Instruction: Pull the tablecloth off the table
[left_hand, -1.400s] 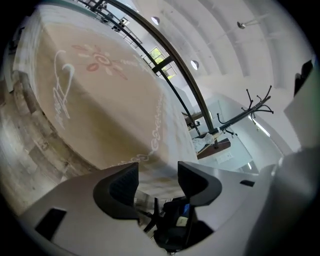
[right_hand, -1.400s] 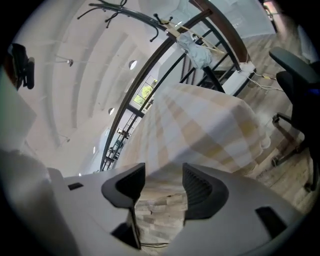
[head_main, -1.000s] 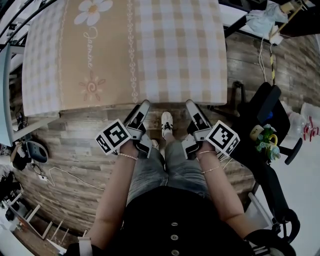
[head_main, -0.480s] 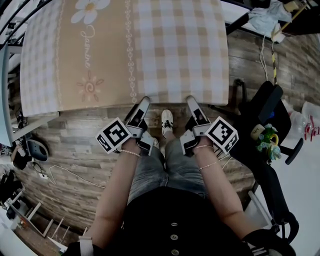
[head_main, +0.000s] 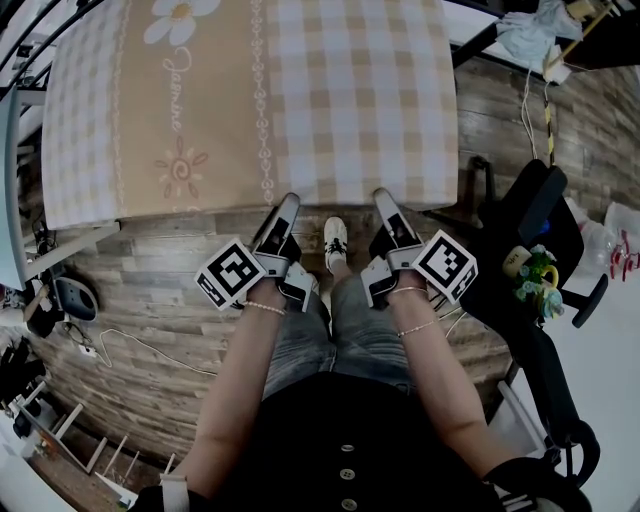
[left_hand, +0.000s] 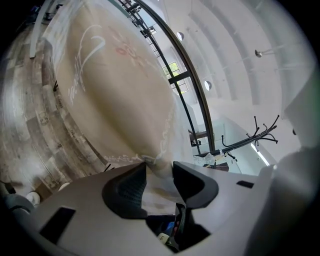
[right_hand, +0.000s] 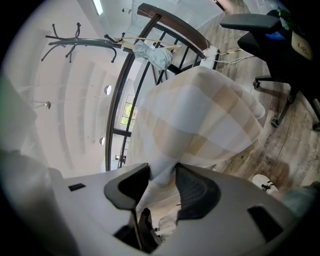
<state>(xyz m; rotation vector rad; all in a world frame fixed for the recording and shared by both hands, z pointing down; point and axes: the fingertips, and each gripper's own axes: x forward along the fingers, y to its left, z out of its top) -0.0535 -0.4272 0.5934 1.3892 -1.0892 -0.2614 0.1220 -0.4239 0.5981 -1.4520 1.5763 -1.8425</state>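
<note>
Head view: left claw (head_main: 289, 204) and right claw (head_main: 383, 197), just closing, clamp the near edge of the tablecloth (head_main: 330, 100); wooden floor (head_main: 150, 290) open beneath.

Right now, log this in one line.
left gripper: jaws just closed onto checked tablecloth edge | right gripper: likewise | checked tablecloth: not yet pulled off

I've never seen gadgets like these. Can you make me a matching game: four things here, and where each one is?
Things:
1. left gripper
2. right gripper
3. white shoe
4. black office chair

Places:
A. on the wooden floor between the two grippers
B. far right in the head view
C. clamped on the tablecloth edge next to its beige band
D. clamped on the tablecloth edge among the checks

Pairs: 1-C, 2-D, 3-A, 4-B. Both grippers' jaws have just been closing, with cloth between them.
</note>
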